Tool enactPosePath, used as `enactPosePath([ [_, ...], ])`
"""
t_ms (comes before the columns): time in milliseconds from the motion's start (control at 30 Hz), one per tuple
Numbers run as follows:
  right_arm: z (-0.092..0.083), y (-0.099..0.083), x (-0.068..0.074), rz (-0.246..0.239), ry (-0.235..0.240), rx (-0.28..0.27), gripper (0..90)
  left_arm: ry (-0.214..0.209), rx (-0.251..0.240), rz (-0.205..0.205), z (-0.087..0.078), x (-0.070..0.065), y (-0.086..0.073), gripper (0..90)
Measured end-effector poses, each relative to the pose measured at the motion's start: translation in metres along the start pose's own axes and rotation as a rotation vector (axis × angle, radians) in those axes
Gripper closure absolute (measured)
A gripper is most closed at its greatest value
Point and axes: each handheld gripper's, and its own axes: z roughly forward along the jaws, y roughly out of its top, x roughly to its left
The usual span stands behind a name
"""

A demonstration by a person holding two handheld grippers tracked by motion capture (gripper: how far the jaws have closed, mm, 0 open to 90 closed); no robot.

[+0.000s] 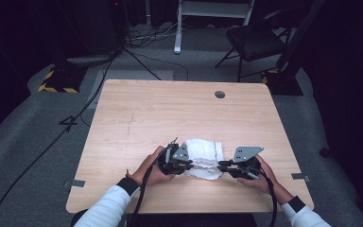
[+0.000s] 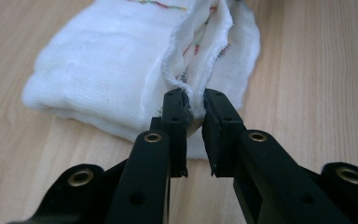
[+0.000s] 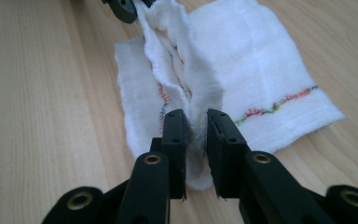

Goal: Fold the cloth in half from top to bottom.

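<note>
High view: I am keeping the folded white muslin cloth [image 1: 204, 158] low on the worktop [image 1: 137, 118], left claw [image 1: 185, 165] and right claw [image 1: 223, 166] at its near edge, readying a fold.

Left gripper view: left claw is pinching a cloth corner [image 2: 193, 100], nearly closed.

Right gripper view: right claw [image 3: 196, 135] is pinching the opposite corner likewise.

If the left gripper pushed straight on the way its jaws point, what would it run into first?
The white cloth. The left gripper already pinches its raised edge, and the folded bulk lies directly beyond the tips. Past that, probably the right gripper, which holds the opposite side, though depth is hard to judge.
</note>
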Motion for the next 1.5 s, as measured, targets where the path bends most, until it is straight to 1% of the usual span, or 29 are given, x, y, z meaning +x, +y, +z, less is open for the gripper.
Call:
enactPosePath([
  [67,-0.002,-0.003,0.002,0.003,-0.001,0.001,80.6,0.002,0.02,0.018,0.004,-0.003,-0.002,78.9],
  [200,-0.003,-0.009,0.006,0.002,-0.01,0.001,82.5,-0.003,0.041,0.017,0.009,-0.006,-0.004,77.2],
  [233,-0.002,-0.01,0.007,0.005,-0.009,0.008,83.0,-0.004,0.053,0.014,0.01,-0.007,-0.004,77.2],
  [300,0.002,-0.011,0.007,0.001,-0.007,0.022,83.4,-0.004,0.062,0.018,0.012,-0.007,-0.005,76.5],
  [333,0.005,-0.013,0.007,-0.006,0.0,0.038,83.4,-0.004,0.059,0.019,0.013,-0.007,-0.006,76.3],
  [367,0.005,-0.013,0.007,-0.006,0.0,0.038,83.4,-0.004,0.065,0.017,0.013,-0.007,-0.006,76.3],
  [467,0.007,-0.015,0.007,-0.002,0.006,0.049,83.4,-0.004,0.06,0.017,0.014,-0.007,-0.009,75.8],
  [567,0.009,-0.018,0.006,0.007,0.006,0.066,83.6,-0.008,0.064,-0.002,0.013,-0.007,-0.012,75.3],
  [600,0.01,-0.019,0.006,0.007,0.003,0.071,83.6,-0.009,0.062,0.003,0.013,-0.007,-0.013,75.0],
  [633,0.01,-0.02,0.007,0.01,0.002,0.072,83.6,-0.007,0.059,-0.002,0.013,-0.008,-0.015,74.9],
  [667,0.01,-0.02,0.007,0.012,0.002,0.072,83.5,-0.007,0.067,0.004,0.011,-0.007,-0.015,74.4],
  [700,0.009,-0.02,0.007,0.011,0.001,0.075,83.4,-0.004,0.059,0.008,0.011,-0.009,-0.015,74.4],
  [800,0.006,-0.021,0.007,0.008,-0.009,0.07,79.3,-0.006,0.055,0.021,0.008,-0.012,-0.015,72.2],
  [867,0.002,-0.018,0.007,0.007,-0.024,0.044,76.3,0.014,0.043,0.021,0.003,-0.013,-0.012,66.0],
  [900,-0.002,-0.015,0.007,0.001,-0.024,0.029,73.5,0.014,0.021,0.014,-0.001,-0.012,-0.011,64.8],
  [933,-0.006,-0.012,0.006,-0.002,-0.042,0.005,69.7,0.014,-0.011,0.004,-0.005,-0.011,-0.009,63.3],
  [967,-0.01,-0.009,0.005,0.013,-0.058,-0.021,66.2,0.018,-0.028,-0.006,-0.008,-0.009,-0.008,61.1],
  [1000,-0.012,-0.006,0.004,0.027,-0.069,-0.039,62.3,0.033,-0.047,-0.023,-0.011,-0.007,-0.005,57.7],
  [1033,-0.014,-0.003,0.002,0.034,-0.083,-0.053,59.0,0.068,-0.057,-0.034,-0.013,-0.005,-0.002,53.4],
  [1067,-0.015,-0.001,0.0,0.042,-0.108,-0.055,56.1,0.098,-0.063,-0.047,-0.014,-0.003,0.0,48.9],
  [1133,-0.013,0.002,-0.002,0.051,-0.137,-0.051,50.8,0.122,-0.078,-0.063,-0.013,0.002,0.004,43.2],
  [1167,-0.01,0.003,-0.004,0.055,-0.148,-0.045,49.1,0.144,-0.08,-0.077,-0.01,0.005,0.007,40.4],
  [1233,-0.002,0.005,-0.005,0.063,-0.161,-0.023,44.9,0.155,-0.074,-0.09,-0.003,0.009,0.011,35.0],
  [1300,0.007,0.007,-0.006,0.064,-0.17,0.007,42.4,0.168,-0.05,-0.094,0.006,0.012,0.014,30.9],
  [1333,0.011,0.007,-0.006,0.064,-0.172,0.023,40.8,0.164,-0.045,-0.099,0.01,0.012,0.014,28.9],
  [1367,0.014,0.007,-0.006,0.065,-0.167,0.035,40.0,0.148,-0.03,-0.105,0.016,0.012,0.014,26.9],
  [1400,0.018,0.006,-0.006,0.063,-0.148,0.047,39.6,0.144,-0.013,-0.102,0.019,0.011,0.013,26.3],
  [1467,0.021,0.001,-0.003,0.049,-0.127,0.08,40.6,0.139,0.016,-0.075,0.024,0.006,0.009,26.4],
  [1500,0.021,-0.002,-0.001,0.045,-0.118,0.081,41.2,0.144,0.021,-0.062,0.026,0.003,0.007,26.4],
])
